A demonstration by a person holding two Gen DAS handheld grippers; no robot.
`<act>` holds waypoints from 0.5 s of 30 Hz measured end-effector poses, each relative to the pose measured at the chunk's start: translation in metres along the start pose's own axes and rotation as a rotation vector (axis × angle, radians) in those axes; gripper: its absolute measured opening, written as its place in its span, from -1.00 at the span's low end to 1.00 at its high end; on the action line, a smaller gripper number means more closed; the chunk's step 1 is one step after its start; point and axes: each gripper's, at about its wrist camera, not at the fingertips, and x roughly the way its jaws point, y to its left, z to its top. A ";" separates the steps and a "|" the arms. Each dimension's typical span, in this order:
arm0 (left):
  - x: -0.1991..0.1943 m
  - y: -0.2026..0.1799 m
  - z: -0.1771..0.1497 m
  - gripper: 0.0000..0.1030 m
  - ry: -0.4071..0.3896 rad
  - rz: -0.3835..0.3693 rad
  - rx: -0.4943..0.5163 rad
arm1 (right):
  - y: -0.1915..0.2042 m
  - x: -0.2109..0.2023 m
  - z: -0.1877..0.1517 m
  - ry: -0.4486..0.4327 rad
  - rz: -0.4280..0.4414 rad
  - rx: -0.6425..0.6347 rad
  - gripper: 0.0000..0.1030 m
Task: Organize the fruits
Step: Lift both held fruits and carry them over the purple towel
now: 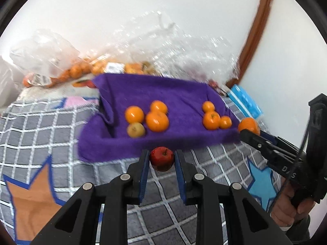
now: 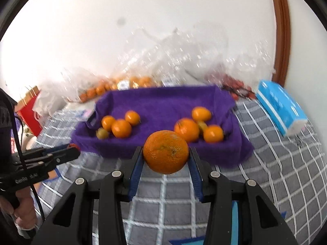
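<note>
1. Hard to make out: the clear plastic bags (image 1: pixel 179 47) piled against the wall are mostly glare and blur. There are oranges inside one (image 1: pixel 77 70) and something red in another (image 2: pixel 235 85), but I can't tell what the red stuff is.
2. Cut off: only a hand (image 1: pixel 286 208) of the person shows at the frame edge in the left view (the rest is out of frame), and a red bag (image 2: pixel 28 110) is half hidden at the left edge of the right view.
3. The left gripper (image 1: pixel 161 159) is pinching a small red apple (image 1: pixel 161 158) between its blue pads, held in the air just in front of the purple towel (image 1: pixel 179 94).
4. The right gripper (image 2: pixel 166 155) is clamped on a big orange (image 2: pixel 166 151), also in front of the towel.
5. On the towel: one cluster of oranges on the left (image 2: pixel 121 128) with a greenish fruit (image 2: pixel 102 133) beside it, and another cluster on the right (image 2: pixel 187 129).
6. The surface is a grey blanket (image 2: pixel 276 163) with a white grid and star patches. A blue tissue pack (image 2: pixel 282 108) lies to the right of the towel.
7. The room: a plain white wall (image 1: pixel 143 10) with a brown curved frame (image 2: pixel 283 30) on the right.
</note>
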 end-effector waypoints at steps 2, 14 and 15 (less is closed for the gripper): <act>-0.003 0.005 0.009 -0.53 -0.016 0.027 -0.023 | 0.005 0.001 0.013 -0.020 0.009 -0.008 -0.16; 0.010 0.021 0.058 -0.53 -0.100 0.057 -0.123 | -0.006 0.044 0.062 -0.031 0.030 0.002 -0.16; 0.016 0.022 0.059 -0.53 -0.104 0.051 -0.133 | -0.007 0.049 0.063 -0.023 0.041 0.008 -0.16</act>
